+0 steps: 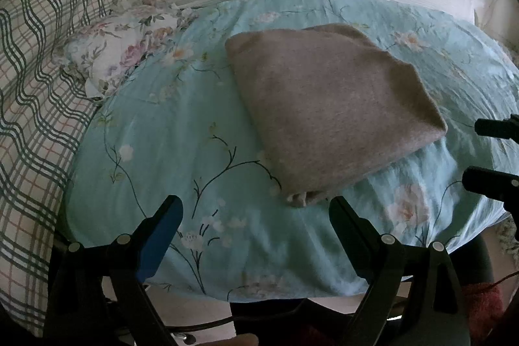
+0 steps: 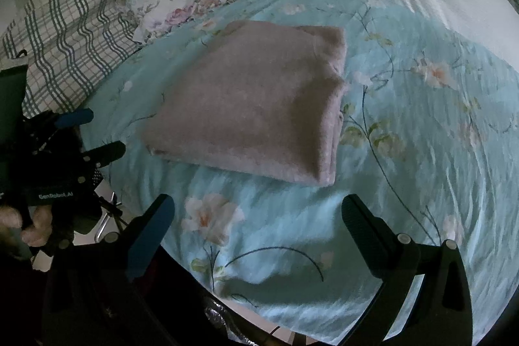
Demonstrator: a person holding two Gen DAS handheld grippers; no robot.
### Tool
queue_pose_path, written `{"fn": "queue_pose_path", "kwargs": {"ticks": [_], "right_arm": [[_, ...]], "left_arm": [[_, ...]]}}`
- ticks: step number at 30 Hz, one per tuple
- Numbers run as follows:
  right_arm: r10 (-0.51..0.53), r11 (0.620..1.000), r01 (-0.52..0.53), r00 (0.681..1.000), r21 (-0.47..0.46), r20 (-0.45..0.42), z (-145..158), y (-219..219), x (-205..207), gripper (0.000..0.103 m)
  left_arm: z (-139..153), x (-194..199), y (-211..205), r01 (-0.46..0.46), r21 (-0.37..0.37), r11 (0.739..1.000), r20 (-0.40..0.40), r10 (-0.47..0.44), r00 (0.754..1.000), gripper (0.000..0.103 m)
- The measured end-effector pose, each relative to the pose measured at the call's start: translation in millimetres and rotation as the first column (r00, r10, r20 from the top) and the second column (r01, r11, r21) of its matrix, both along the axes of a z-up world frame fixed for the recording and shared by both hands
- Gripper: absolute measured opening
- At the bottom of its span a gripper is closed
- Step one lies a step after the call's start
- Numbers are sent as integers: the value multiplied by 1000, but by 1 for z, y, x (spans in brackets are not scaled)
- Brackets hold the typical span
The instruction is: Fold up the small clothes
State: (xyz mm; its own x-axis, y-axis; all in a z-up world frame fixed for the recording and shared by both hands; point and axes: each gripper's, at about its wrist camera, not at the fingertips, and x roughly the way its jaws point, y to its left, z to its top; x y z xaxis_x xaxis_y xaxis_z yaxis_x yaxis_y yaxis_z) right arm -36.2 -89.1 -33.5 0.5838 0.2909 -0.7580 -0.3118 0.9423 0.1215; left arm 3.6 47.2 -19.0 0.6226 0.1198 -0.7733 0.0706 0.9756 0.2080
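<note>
Folded garment [image 1: 331, 109] beside floral pillow [image 1: 126, 54] (plaid quilt [image 1: 42, 86] beyond)

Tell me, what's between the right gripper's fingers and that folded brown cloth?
Only bare blue floral bedsheet, seen in the right wrist view; the right gripper is open, short of the cloth.

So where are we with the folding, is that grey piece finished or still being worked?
Done, by the look of it: the grey garment lies as a flat folded bundle on the blue floral sheet. In hand: nothing; the left gripper and right gripper are both open and clear of it. Left: perhaps the floral cloth, crumpled by the plaid bedding.
</note>
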Motion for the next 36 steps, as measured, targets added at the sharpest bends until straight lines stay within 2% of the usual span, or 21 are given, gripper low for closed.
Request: {"fn": "queue_pose_path", "kwargs": {"ticks": [11, 20, 36], "right_arm": [[30, 999, -29, 999, -21, 20, 10, 11, 10, 103], [60, 997, -60, 998, -43, 5, 7, 13, 15, 103], [18, 1000, -17, 999, -15, 40, 17, 5, 19, 103]], "left_arm": [[7, 11, 0, 2, -9, 1000, 12, -2, 1000, 92], [8, 12, 1, 6, -14, 1000, 11, -6, 1000, 93], [8, 12, 2, 5, -15, 1000, 19, -4, 1000, 93]]}}
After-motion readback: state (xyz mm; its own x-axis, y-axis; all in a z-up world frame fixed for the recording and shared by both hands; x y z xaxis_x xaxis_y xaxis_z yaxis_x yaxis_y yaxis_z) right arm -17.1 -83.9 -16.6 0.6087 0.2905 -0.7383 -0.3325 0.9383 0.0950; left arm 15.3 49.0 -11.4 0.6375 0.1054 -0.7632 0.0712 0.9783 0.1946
